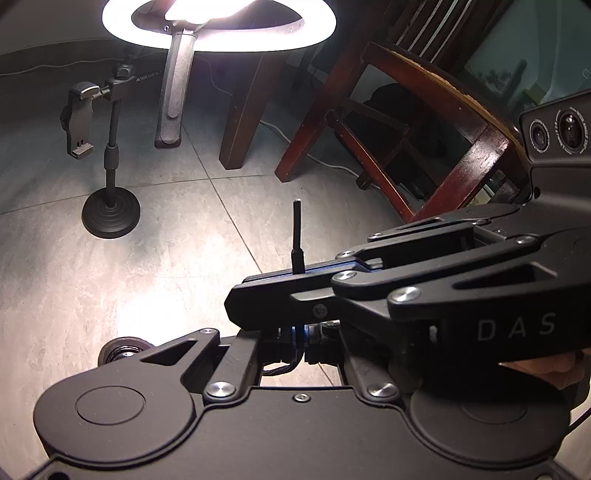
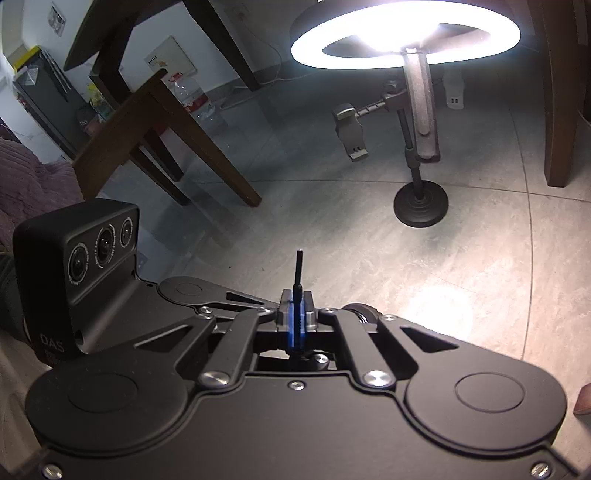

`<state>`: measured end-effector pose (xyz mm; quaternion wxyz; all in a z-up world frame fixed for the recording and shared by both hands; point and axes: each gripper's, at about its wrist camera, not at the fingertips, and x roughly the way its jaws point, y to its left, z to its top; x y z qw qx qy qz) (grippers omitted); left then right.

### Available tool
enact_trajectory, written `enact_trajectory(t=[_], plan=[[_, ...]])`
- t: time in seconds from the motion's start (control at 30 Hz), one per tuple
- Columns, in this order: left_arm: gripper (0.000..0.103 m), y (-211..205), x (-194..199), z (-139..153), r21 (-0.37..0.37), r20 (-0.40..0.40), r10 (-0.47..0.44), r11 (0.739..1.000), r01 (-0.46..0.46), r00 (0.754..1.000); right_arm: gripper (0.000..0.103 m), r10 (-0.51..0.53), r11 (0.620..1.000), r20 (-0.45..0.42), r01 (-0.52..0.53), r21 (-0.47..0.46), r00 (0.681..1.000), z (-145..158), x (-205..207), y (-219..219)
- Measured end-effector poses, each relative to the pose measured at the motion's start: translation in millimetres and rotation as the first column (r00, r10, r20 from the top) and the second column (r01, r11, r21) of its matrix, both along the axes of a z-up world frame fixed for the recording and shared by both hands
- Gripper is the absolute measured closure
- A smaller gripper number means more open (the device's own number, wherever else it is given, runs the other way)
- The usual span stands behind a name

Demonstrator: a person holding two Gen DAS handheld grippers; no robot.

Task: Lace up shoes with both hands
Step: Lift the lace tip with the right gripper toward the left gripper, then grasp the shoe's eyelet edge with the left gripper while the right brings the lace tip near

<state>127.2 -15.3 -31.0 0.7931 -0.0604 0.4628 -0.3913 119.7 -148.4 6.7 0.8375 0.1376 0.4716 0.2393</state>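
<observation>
No shoe is in either view. In the right wrist view my right gripper (image 2: 295, 314) is shut on a black shoelace tip (image 2: 297, 273) that sticks straight up from between the blue pads. In the left wrist view the right gripper (image 1: 295, 275) reaches in from the right, crossing above my left gripper, and the same lace tip (image 1: 297, 236) stands up from its shut fingers. My left gripper (image 1: 291, 339) sits underneath, mostly hidden; a bit of braided lace (image 1: 280, 369) shows low between its fingers. The left gripper body with its cameras shows in the right view (image 2: 92, 251).
Grey tiled floor (image 1: 110, 277) below. A ring light (image 1: 218, 26) on a stand and a phone holder on a round base (image 1: 110, 218) stand ahead. A wooden chair (image 1: 424, 140) is at the right; wooden table legs (image 2: 166, 147) at the left.
</observation>
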Motion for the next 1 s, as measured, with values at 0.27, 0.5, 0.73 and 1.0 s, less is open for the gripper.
enact_trajectory(t=[0.27, 0.5, 0.73, 1.0], plan=[[0.007, 21.8, 10.8, -24.7, 0.126, -0.081, -0.039, 0.991, 0.049, 0.996, 0.1, 0.034, 0.989, -0.023, -0.037, -0.145, 0.999, -9.2, 7.2, 1.1], [0.014, 71.8, 16.6, -82.1, 0.402, -0.136, 0.115, 0.914, -0.052, 0.984, 0.1, 0.174, 0.943, -0.074, -0.188, -0.276, 0.982, -41.3, 10.7, 20.4], [0.031, 80.6, 8.9, -129.6, 0.401, -0.219, 0.206, 0.91, -0.104, 0.954, 0.1, 0.363, 0.882, -0.092, -0.374, -0.288, 0.927, -90.2, 29.8, 63.7], [0.041, 82.7, 18.0, -146.0, 0.331, -0.234, 0.208, 0.936, -0.123, 0.95, 0.1, 0.418, 0.854, -0.131, -0.438, -0.28, 0.899, -142.4, 54.4, 90.4]])
